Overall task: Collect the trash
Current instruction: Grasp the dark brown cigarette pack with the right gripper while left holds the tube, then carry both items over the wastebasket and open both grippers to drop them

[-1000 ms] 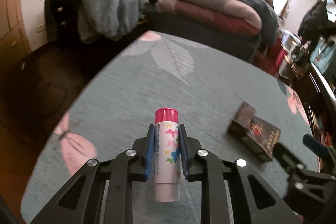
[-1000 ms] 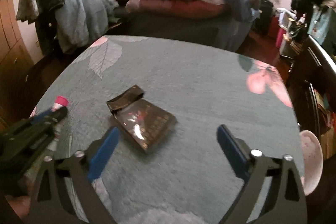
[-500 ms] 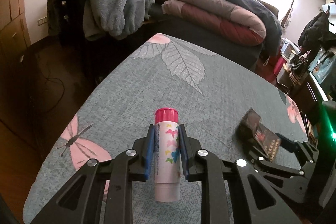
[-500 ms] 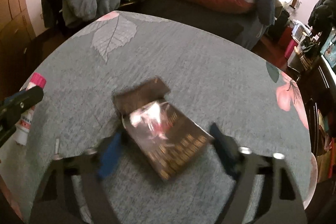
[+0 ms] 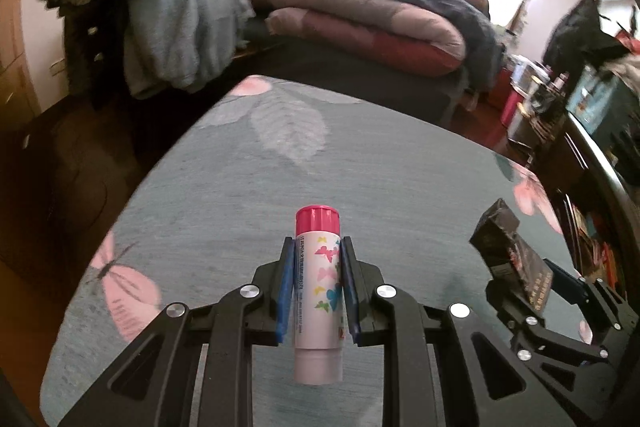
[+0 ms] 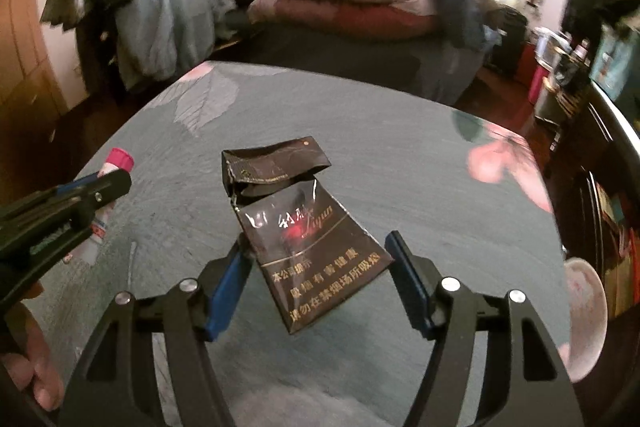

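A white tube with a pink cap and butterfly print (image 5: pixel 318 283) stands upright between the blue pads of my left gripper (image 5: pixel 316 241), which is shut on it above the teal tablecloth (image 5: pixel 240 207). A dark cigarette pack (image 6: pixel 320 259) with gold lettering and its lid flipped open sits between the fingers of my right gripper (image 6: pixel 317 245). Those jaws are closing, and both blue pads touch the pack's sides. In the left wrist view the pack (image 5: pixel 516 259) and right gripper (image 5: pixel 532 279) show at the right. The left gripper (image 6: pixel 116 183) and tube (image 6: pixel 118 159) are at the right wrist view's left edge.
Behind the table stands a bed with folded quilts (image 5: pixel 380 23), and clothes hang in a pile (image 5: pixel 172 27) at the back left. Dark cluttered furniture (image 5: pixel 580 131) runs along the right. A pale dish (image 6: pixel 584 311) sits at the table's right edge. A person's hand (image 6: pixel 36 367) holds the left gripper.
My right gripper moved forward around the cigarette pack and narrowed from wide open until its pads met the pack. The left gripper kept its hold on the tube and shifted slightly.
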Motion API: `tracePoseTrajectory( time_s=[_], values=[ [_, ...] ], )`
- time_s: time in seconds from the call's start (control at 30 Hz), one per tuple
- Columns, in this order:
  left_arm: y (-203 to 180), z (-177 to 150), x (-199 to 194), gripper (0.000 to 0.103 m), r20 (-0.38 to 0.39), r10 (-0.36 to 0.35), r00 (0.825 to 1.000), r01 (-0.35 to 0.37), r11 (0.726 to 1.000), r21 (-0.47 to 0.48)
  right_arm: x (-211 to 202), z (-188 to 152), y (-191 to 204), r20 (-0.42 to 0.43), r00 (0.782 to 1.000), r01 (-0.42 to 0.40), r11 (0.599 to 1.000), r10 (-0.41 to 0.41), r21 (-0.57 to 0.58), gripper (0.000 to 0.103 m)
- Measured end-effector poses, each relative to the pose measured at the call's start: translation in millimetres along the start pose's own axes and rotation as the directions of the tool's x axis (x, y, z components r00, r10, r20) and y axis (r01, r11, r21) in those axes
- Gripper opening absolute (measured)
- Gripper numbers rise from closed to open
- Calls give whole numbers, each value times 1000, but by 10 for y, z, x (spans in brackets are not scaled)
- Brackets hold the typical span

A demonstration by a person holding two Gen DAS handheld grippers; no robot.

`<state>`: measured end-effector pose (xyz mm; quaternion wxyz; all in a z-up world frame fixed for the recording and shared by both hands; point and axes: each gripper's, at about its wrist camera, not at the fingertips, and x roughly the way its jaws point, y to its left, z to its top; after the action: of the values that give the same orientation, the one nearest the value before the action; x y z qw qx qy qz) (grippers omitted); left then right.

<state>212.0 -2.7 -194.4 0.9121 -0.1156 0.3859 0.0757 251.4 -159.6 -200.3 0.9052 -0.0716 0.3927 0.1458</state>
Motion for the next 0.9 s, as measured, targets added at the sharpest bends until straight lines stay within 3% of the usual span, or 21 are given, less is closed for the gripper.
tracePoseTrajectory(
  time_s=[0.3,0.53,0.73,0.9],
  values=[
    [-803,-80,-127,22,-3,-94,996,94,986,136,-408,-292,-781,32,998,45,986,-51,161,68],
    [-1375,-149,-205,22,-17,-167,986,167,959,228,-697,-549,-1344,60,994,74,959,-94,275,68],
    [-1899,-225,-282,22,-38,-246,968,246,918,311,-896,-726,-1766,82,985,111,929,-149,353,68],
    [-2394,-290,-363,22,-54,-321,946,316,866,387,-1065,-906,-2180,96,973,149,893,-208,425,68]
  ],
)
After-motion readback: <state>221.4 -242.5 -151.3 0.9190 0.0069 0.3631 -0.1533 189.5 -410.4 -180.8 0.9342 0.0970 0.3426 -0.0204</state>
